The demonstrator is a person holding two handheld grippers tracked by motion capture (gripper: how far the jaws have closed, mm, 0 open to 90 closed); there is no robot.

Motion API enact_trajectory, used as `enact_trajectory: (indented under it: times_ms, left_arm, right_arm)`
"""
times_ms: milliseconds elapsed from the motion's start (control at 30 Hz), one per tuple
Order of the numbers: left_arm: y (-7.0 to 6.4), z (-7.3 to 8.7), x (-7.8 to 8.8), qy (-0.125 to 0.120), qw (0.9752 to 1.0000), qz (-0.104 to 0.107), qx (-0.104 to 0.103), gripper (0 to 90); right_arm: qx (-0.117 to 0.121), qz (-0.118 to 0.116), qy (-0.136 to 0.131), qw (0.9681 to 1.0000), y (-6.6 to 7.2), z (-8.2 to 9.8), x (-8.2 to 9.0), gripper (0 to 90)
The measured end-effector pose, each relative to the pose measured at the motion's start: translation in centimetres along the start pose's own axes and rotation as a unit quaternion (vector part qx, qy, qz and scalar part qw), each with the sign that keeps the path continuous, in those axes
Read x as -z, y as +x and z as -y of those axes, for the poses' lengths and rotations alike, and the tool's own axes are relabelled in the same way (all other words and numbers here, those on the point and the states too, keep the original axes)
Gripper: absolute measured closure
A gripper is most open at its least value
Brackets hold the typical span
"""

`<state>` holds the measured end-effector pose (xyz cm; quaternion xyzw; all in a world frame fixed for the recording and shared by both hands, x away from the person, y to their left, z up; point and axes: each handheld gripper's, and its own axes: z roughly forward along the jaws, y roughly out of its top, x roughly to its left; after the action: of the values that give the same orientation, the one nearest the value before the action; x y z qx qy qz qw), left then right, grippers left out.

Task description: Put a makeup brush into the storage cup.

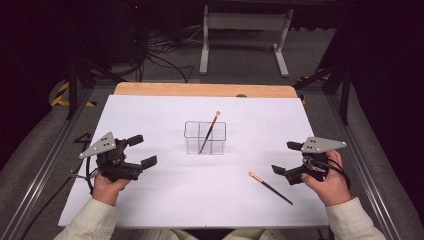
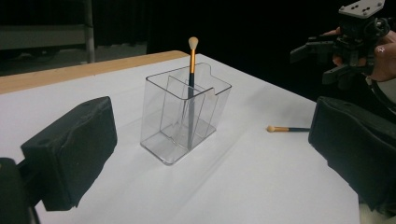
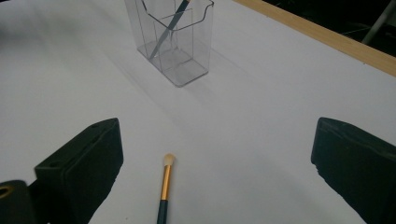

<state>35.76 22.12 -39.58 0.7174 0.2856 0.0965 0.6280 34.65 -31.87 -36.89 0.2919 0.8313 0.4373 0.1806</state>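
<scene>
a slim black-handled makeup brush with a gold ferrule and pale tip [image 1: 270, 188] lies flat on the white table cover [image 1: 165, 200], just in front of the right gripper [image 1: 287, 158], whose jaws are spread wide with nothing between them. a second, matching brush [image 1: 209, 131] leans tilted inside the clear plastic divided organizer [image 1: 192, 137] at mid-table. the left gripper [image 1: 142, 150] hovers well apart at the left, jaws released too.

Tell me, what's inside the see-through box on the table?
One makeup brush with a black handle and gold collar leans inside the clear plastic divided box, bristles up. The other compartments look empty. The walls are clear, so nothing inside is covered.
</scene>
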Motion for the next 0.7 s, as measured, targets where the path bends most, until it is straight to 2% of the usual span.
enact_trajectory:
  times_ms: [333, 700]
  left_arm:
    - [0.0, 0.1, 0.0, 0.003, 1.0, -0.005, -0.004, 1.9]
    - [0.1, 0.2, 0.0, 0.003, 1.0, -0.008, -0.002, 1.9]
  right_arm:
    - [0.013, -0.004, 0.047, 0.9988, 0.4, -0.5, -0.4, 5.7]
    - [0.013, -0.012, 0.097, 0.9951, 0.8, -1.2, -1.1, 10.2]
